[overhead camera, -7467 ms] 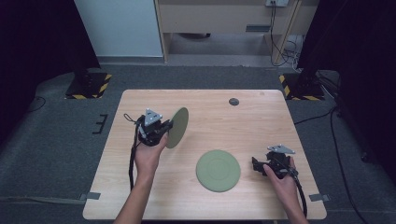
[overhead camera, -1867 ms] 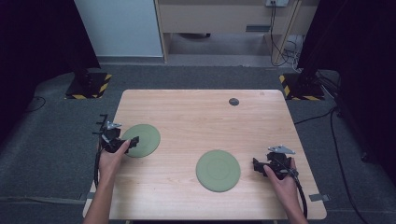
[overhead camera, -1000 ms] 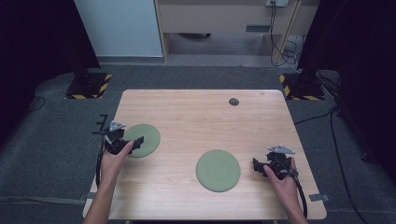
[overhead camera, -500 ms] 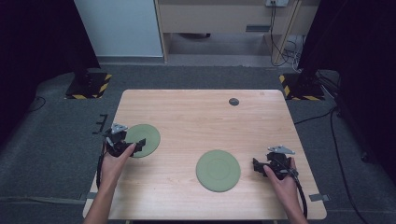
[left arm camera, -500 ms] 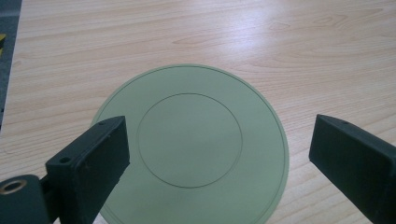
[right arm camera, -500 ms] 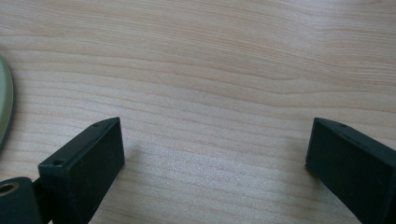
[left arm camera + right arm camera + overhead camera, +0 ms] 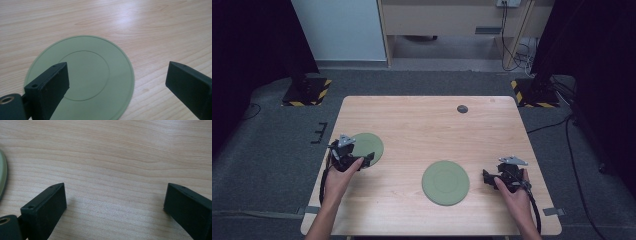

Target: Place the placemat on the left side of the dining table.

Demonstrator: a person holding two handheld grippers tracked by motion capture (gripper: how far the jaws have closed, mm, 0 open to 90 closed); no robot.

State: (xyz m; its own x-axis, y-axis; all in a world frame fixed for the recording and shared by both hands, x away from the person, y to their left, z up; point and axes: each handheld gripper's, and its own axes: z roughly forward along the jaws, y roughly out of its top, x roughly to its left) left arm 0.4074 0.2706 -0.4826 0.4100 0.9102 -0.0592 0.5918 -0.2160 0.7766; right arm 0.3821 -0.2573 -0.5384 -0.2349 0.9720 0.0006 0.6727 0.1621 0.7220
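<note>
High view: my left tool sits at the near-left edge of the tabletop, touching the rim of a green disc; a second green disc lies flat near the front middle, just left of my right tool.

Left gripper view: my jaws stand wide apart, gripping nothing, over the disc. It lies flat, round, with no long axis and no heading. Closing now could scrape the thin rim and push it off the near edge.

Right gripper view: jaws spread, empty, over bare wood.
</note>
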